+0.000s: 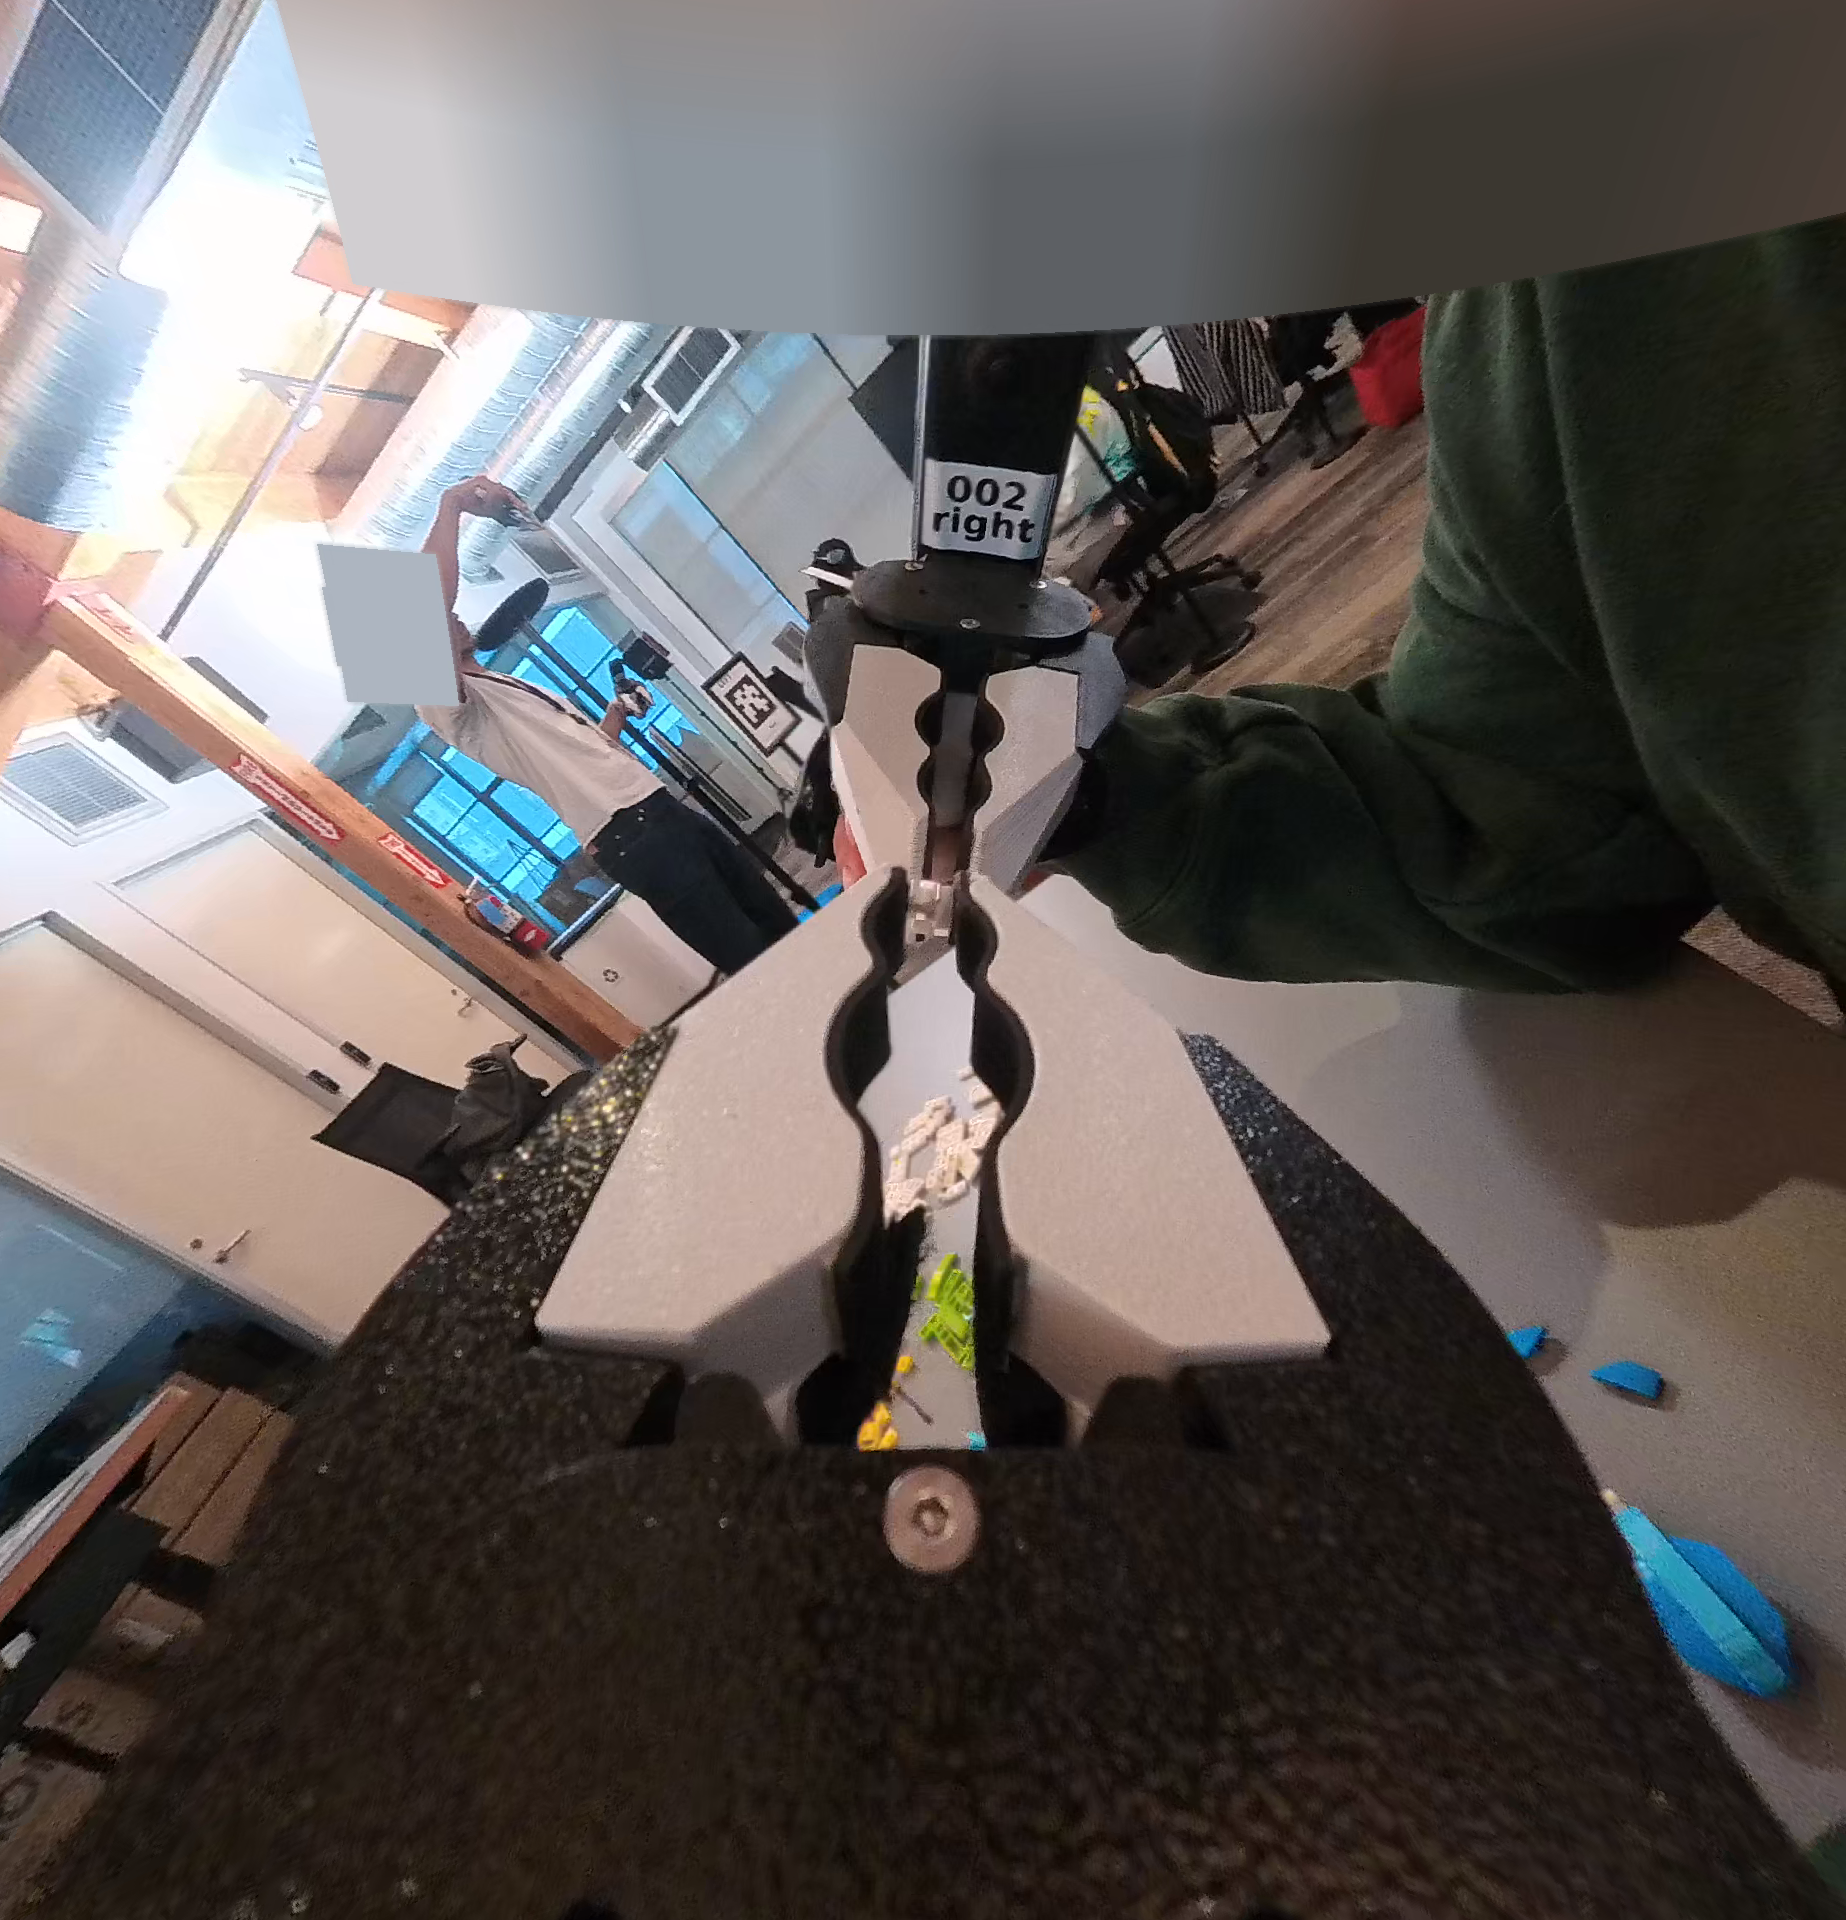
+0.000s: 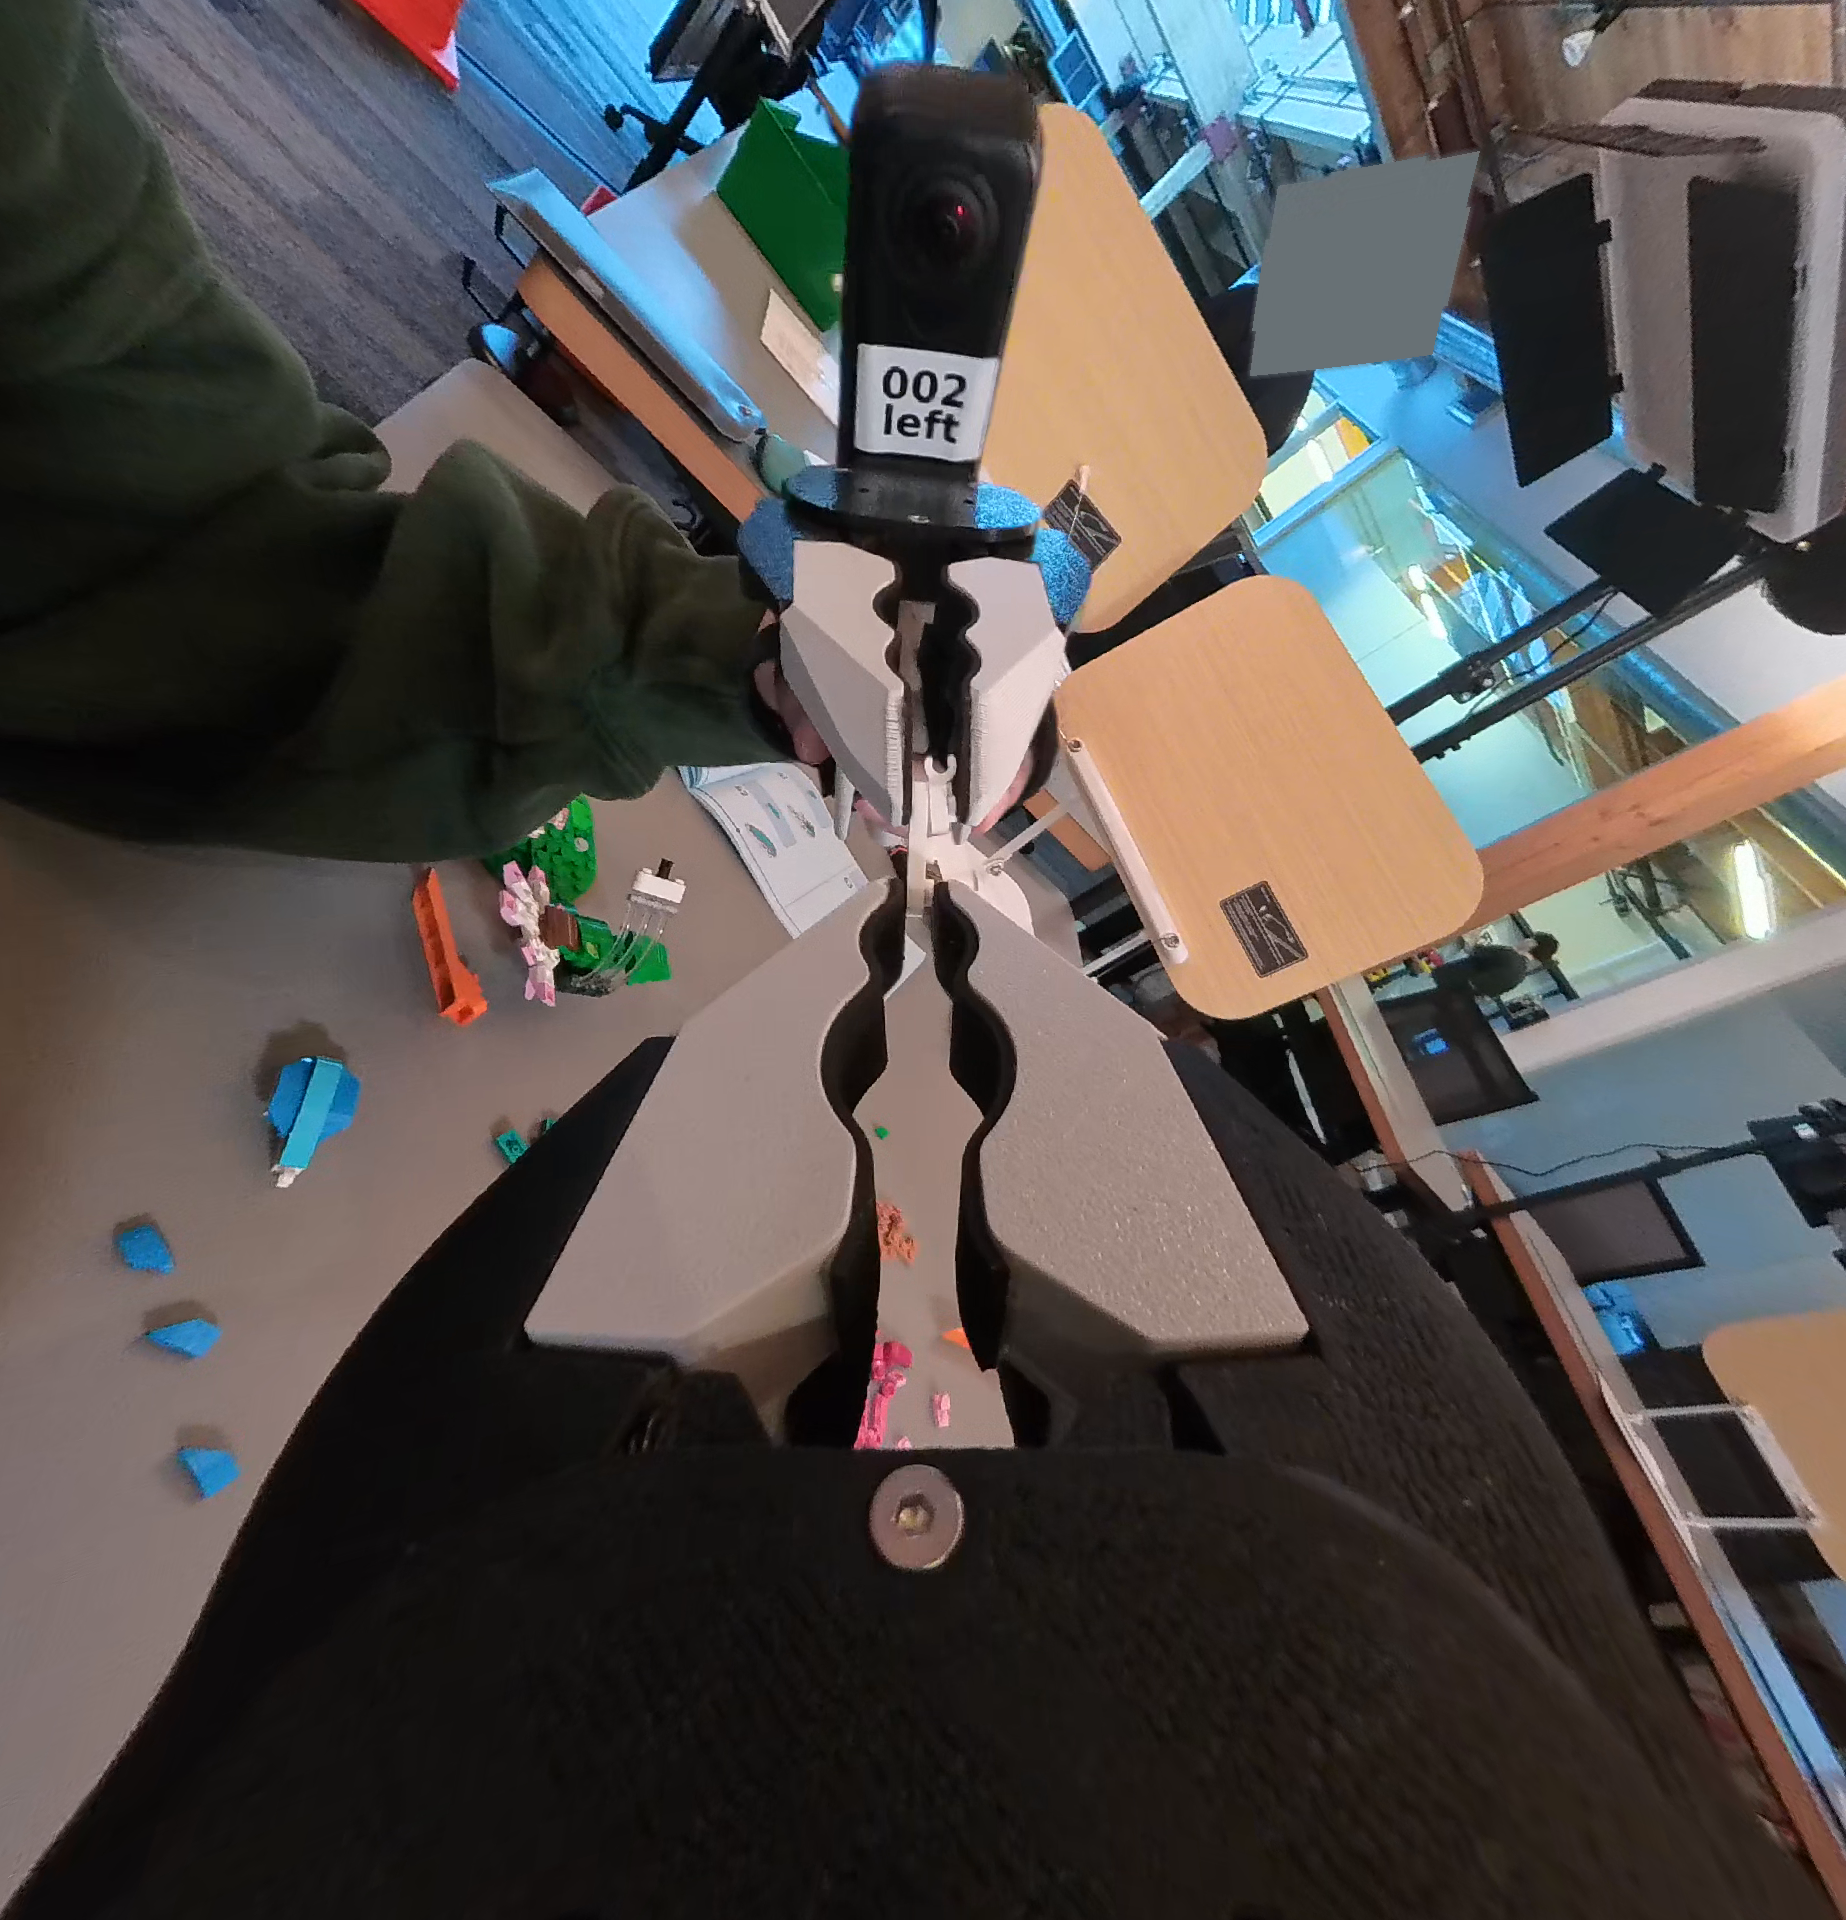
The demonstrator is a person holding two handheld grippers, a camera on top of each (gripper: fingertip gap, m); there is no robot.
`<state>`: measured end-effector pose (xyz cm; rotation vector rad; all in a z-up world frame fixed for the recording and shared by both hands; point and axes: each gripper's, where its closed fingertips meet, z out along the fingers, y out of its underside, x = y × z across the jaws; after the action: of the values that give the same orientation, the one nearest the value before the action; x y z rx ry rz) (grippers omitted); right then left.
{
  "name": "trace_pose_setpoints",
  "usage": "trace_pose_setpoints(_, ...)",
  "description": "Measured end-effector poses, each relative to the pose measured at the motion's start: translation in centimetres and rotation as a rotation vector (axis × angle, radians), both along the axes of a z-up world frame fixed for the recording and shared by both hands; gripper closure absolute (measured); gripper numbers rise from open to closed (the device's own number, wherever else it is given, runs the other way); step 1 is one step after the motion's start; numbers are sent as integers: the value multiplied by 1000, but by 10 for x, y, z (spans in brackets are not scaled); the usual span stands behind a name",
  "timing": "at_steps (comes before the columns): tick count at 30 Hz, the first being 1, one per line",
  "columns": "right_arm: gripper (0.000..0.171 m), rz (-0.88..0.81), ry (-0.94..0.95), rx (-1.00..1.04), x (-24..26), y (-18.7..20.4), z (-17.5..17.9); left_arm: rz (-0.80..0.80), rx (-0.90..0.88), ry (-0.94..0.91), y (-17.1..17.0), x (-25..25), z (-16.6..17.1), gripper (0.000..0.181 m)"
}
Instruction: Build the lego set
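Note:
Both grippers are raised above the grey table (image 2: 88, 1039) and meet tip to tip. My left gripper (image 1: 929, 902) is shut on a small white lego piece (image 1: 927, 916). My right gripper (image 2: 919, 902) is shut on a white lego piece (image 2: 921, 868) that touches the part in the left gripper (image 2: 931, 800) facing it. The right gripper (image 1: 945, 836) also shows in the left wrist view, held by a green-sleeved arm (image 1: 1366, 831). Whether the two white parts are joined is hidden by the fingertips.
On the table lie a blue lego assembly (image 2: 311, 1112), loose blue pieces (image 2: 183, 1335), an orange piece (image 2: 446, 956), a green and pink flower build (image 2: 576, 914), an instruction booklet (image 2: 784, 842), and white (image 1: 940, 1153), green (image 1: 950, 1309) and pink (image 2: 883, 1382) piles. Wooden chairs (image 2: 1262, 800) stand beyond the edge. Left and right tips are no more than a few centimetres apart. From either gripper's tips it is about 25 centimetres to the blue lego assembly (image 2: 311, 1112). Look for it in the left wrist view (image 1: 1675, 1568) too.

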<state>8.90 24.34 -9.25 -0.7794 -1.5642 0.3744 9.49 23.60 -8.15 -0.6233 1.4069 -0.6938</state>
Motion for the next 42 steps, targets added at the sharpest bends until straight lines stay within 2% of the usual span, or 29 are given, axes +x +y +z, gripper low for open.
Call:
trace_pose_setpoints(16, 168, 73, 28, -81, 4, -8, 4, 39, 31, 0, 0, 5, 0, 171)
trace_pose_setpoints(21, 168, 92, 42, -106, 5, -9, 6, 32, 65, -6, -3, 6, 1, 176)
trace_pose_setpoints(27, 168, 96, 38, -123, 5, -8, 6, 56, 86, -27, -2, 7, 4, 169)
trace_pose_setpoints(30, 168, 101, 34, -136, 4, -8, 4, 35, 92, -15, -6, 9, 2, 176)
trace_pose_setpoints(36, 168, 81, 46, -133, 6, -3, 6, 32, 42, 3, -1, 10, 2, 176)
trace_pose_setpoints(42, 168, 110, 42, -149, 4, -6, 5, -35, -9, -3, -3, 8, 0, 177)
